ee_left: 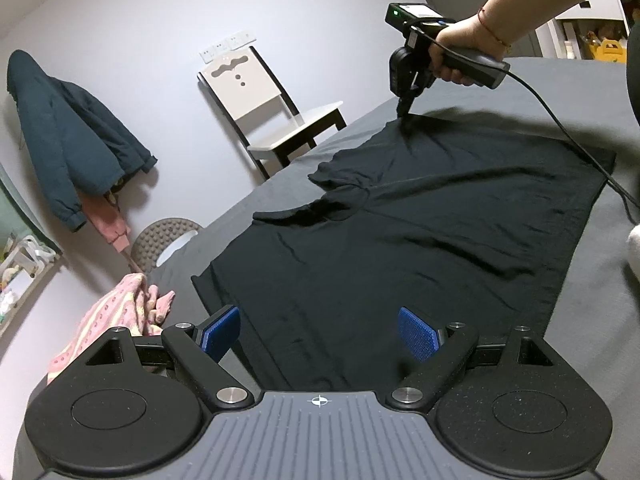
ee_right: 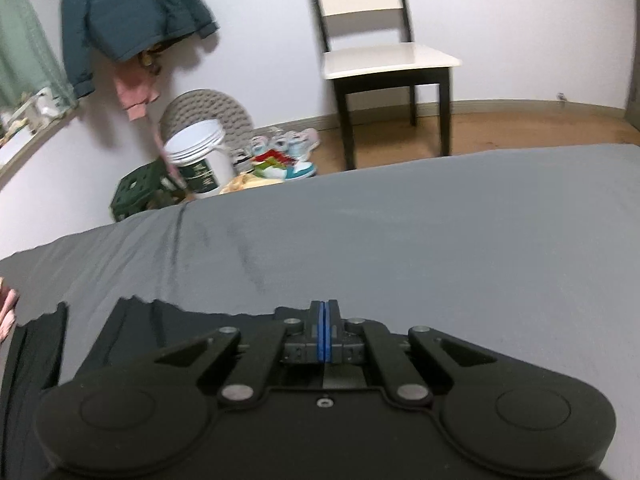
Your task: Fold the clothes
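One thin black cotton T-shirt [ee_left: 420, 216] lies flat on the grey bedsheet [ee_left: 560, 92] — light, limp, creasing easily. Right gripper [ee_left: 405, 114] pinches the shirt's far sleeve edge; left gripper [ee_left: 320, 334] gapes wide, empty, over its near hem — grip edges.

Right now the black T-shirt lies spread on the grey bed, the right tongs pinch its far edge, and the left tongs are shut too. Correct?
Not quite: the left tongs are open, empty above the black T-shirt, per the left wrist view. The rest holds: right tongs, grey bed.
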Tool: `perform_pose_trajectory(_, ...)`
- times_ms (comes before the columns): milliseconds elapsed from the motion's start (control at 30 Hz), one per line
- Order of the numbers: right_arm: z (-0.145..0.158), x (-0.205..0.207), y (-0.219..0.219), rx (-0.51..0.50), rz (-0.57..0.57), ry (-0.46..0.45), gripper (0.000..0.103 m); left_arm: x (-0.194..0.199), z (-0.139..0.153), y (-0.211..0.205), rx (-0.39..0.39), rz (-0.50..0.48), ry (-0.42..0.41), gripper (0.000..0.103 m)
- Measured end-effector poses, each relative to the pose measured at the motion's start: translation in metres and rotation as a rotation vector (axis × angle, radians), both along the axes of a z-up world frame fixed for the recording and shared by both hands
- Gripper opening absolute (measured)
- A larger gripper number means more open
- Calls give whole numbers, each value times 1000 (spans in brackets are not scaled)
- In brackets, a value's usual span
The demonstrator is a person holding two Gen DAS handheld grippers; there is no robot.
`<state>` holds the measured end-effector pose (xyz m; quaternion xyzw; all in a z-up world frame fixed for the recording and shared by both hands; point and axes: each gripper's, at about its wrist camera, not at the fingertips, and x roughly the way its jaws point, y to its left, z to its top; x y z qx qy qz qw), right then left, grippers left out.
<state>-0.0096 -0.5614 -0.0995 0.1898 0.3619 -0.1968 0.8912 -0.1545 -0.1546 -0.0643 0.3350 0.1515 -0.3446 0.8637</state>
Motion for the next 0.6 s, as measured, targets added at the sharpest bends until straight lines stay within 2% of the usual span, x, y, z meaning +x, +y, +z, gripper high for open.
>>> perform_pose_trajectory(167, -8, -1, -5, 16, -43, 25, 2, 6, 0, 1, 11, 38, 3, 87)
perform_pose_trajectory(267, -9, -1, -3, -24, -82, 49, 4, 15, 3, 4, -11, 86, 32, 87)
perform_pose_trajectory(300, -8, -2, -3, -25, -89, 50, 9, 19, 4, 5, -24, 111, 47, 87)
perform_pose_trajectory(333, -7, -2, -3, -20, -95, 48, 21, 24, 6, 6, -38, 136, 62, 87)
perform_pose_trajectory(367, -2, -4, 0, -32, -99, 37, 25, 28, 7, 9, -52, 160, 78, 87)
perform_pose_trajectory(500, 33, -2, 37, -80, 27, -31, 25, 44, 10, 19, -106, 250, 142, 87)
perform_pose_trajectory(600, 65, 12, 92, 16, 200, -73, 25, 48, 7, 22, -102, 283, 157, 87)
